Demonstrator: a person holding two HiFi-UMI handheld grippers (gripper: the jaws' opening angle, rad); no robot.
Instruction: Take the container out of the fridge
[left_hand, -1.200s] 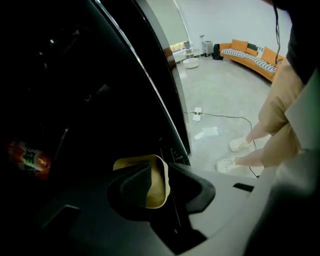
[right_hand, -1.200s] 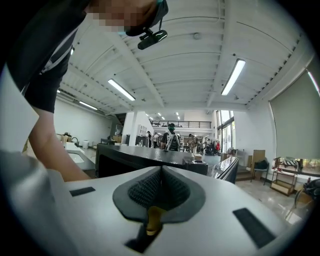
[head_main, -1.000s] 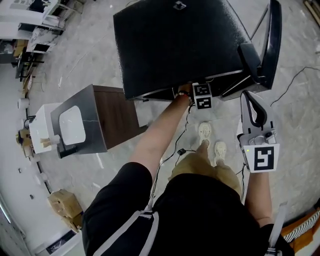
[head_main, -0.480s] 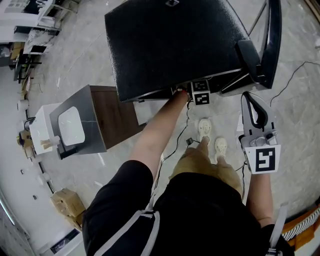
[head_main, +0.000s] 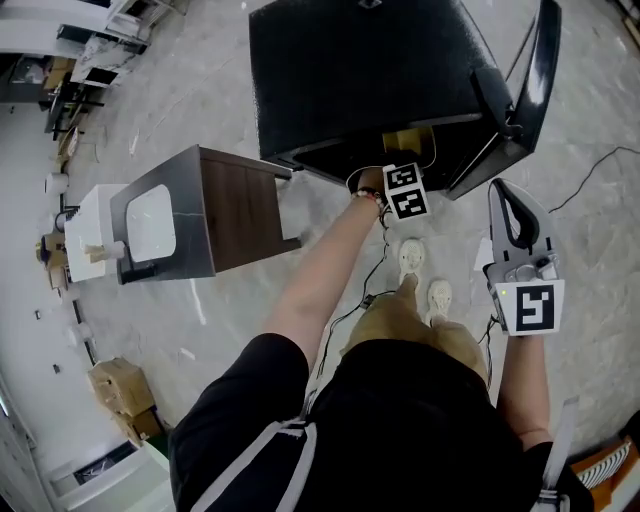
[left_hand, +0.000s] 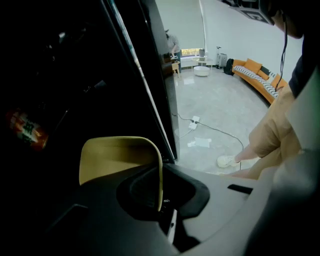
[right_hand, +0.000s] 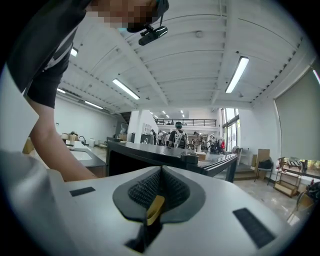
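Clamp of left gripper (left_hand: 161, 186) on wall of yellow container (left_hand: 117, 157), frame centre, seemingly to draw it from black fridge (head_main: 370, 80); right gripper (head_main: 510, 200), jaws pressed together, parked aside at right.

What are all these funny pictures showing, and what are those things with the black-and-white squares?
A person is holding a grabbing tool in each hand. One picture comes from a camera on the person's head, looking down at a black fridge with its door open. The other two come from little cameras riding on the tools. The squares are markers fixed to the tools. The left tool reaches into the dark fridge, and its jaws are pinched shut on the edge of a yellow container. The right tool is held off to the side with its jaws together. Only a small yellowish tab shows low between them, and it grips nothing else.
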